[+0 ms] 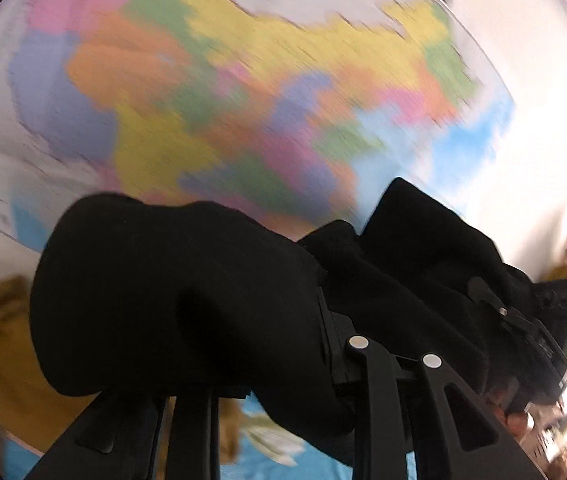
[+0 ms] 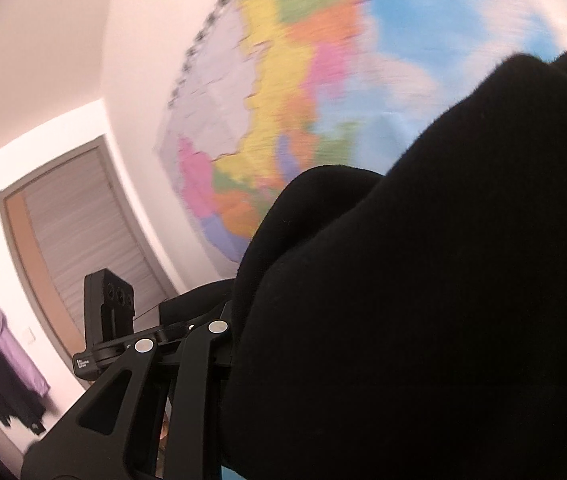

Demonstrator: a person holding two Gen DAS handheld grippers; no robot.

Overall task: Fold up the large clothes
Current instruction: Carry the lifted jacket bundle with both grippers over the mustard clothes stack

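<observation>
Left jaws: hidden under the soft black fleece garment [image 1: 187, 292], which bunches over the left gripper [image 1: 335, 344]; whether they are pinched on it cannot be told, though the cloth seems to hang from them.
Right jaws: likewise buried; the same black fleece [image 2: 423, 300] drapes over the right gripper [image 2: 235, 344] and fills the right half of that view, so their state cannot be told.
Where the garment is: lifted in the air between both grippers, in front of the coloured wall map [image 1: 243, 92], well above the blue patterned bed sheet [image 1: 267, 448].
Other gripper in view: from the left wrist camera the right tool shows just beyond the cloth; from the right, the left tool's camera block [image 2: 109, 300].
Step in hand: probably raising and shaking the garment out before laying it flat.
Doing it well: keep both holds at matching corners, spread the grippers apart until the top edge is taut, then lower slowly.
Risk: thick fleece slipping from one side.
Surroundings: grey door [image 2: 83, 216], purple jacket [image 2: 7, 344] hanging.
</observation>
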